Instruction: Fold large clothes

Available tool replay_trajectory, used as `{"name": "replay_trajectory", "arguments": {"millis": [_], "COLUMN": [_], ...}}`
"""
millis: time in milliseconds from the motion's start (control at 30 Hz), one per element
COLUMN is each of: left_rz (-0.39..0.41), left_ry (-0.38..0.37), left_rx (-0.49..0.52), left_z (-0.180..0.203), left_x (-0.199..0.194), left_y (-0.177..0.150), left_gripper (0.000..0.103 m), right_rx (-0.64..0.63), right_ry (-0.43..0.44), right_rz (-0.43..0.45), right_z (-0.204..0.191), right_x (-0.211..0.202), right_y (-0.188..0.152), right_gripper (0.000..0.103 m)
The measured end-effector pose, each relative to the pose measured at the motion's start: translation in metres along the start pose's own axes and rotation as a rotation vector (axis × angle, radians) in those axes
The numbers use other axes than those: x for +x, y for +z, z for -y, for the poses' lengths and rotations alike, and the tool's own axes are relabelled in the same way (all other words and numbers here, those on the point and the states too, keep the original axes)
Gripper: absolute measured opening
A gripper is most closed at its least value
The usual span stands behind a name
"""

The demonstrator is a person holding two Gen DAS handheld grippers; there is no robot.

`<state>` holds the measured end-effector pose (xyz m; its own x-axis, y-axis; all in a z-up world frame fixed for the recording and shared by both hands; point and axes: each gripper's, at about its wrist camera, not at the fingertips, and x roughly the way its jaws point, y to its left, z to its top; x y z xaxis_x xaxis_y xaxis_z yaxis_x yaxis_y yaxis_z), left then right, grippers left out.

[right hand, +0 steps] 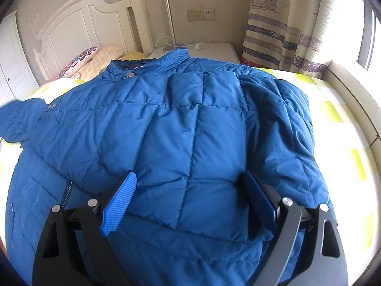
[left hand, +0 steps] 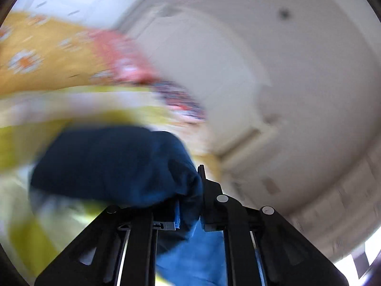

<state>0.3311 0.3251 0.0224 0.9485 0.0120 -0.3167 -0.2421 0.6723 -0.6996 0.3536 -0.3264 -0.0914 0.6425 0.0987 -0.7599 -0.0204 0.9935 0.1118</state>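
- The blue quilted down jacket [right hand: 181, 128] lies spread on the bed with the yellow-and-white checked sheet [right hand: 338, 119]. Its long axis runs from the camera toward the white wooden headboard [right hand: 78, 31], and its collar with the snap button [right hand: 130, 74] points to the headboard.
- One sleeve is folded in over the body of the jacket; a zipper edge [right hand: 67, 190] shows at the lower left.
- The right gripper [right hand: 190, 205] hangs low over the folded sleeve, its two blue pads [right hand: 119, 205] wide apart and holding nothing.
- The left gripper [left hand: 189, 217] is lifted and tilted upward, its jaws closed on a dark blue bunch of the jacket [left hand: 114, 164].
- Only the left view, which is very blurred, shows the white ceiling [left hand: 285, 71] and an orange flowered cloth [left hand: 42, 54]; only the right view shows the white nightstand [right hand: 214, 52], the wall socket [right hand: 207, 14] and the striped curtain [right hand: 281, 35].
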Motion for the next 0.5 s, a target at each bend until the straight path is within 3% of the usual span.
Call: {"name": "replay_trajectory", "arguments": {"millis": [67, 167, 233, 333, 433, 500], "left_rz": [-0.055, -0.175, -0.314, -0.514, -0.727, -0.712], "left_ry": [-0.139, -0.288, -0.376, -0.351, -0.284, -0.244], "left_rx": [0.137, 0.314, 0.44, 0.629, 0.765, 0.837], "left_z": [0.069, 0.151, 0.204, 0.248, 0.256, 0.25], "left_x": [-0.001, 0.003, 0.017, 0.048, 0.075, 0.074], "left_y": [-0.036, -0.101, -0.167, -0.263, -0.35, -0.374], "left_gripper": [0.008, 0.008, 0.009, 0.01, 0.01, 0.01], "right_rx": [0.006, 0.044, 0.086, 0.148, 0.15, 0.15], "right_ry": [0.003, 0.021, 0.05, 0.102, 0.099, 0.1], "right_rz": [0.008, 0.041, 0.059, 0.074, 0.07, 0.067], "right_z": [0.0, 0.007, 0.016, 0.028, 0.028, 0.028], "right_x": [-0.001, -0.007, -0.01, -0.012, -0.012, -0.011], "right_y": [0.0, -0.001, -0.002, -0.003, -0.003, -0.002], "right_gripper": [0.089, 0.089, 0.088, 0.087, 0.087, 0.087]}}
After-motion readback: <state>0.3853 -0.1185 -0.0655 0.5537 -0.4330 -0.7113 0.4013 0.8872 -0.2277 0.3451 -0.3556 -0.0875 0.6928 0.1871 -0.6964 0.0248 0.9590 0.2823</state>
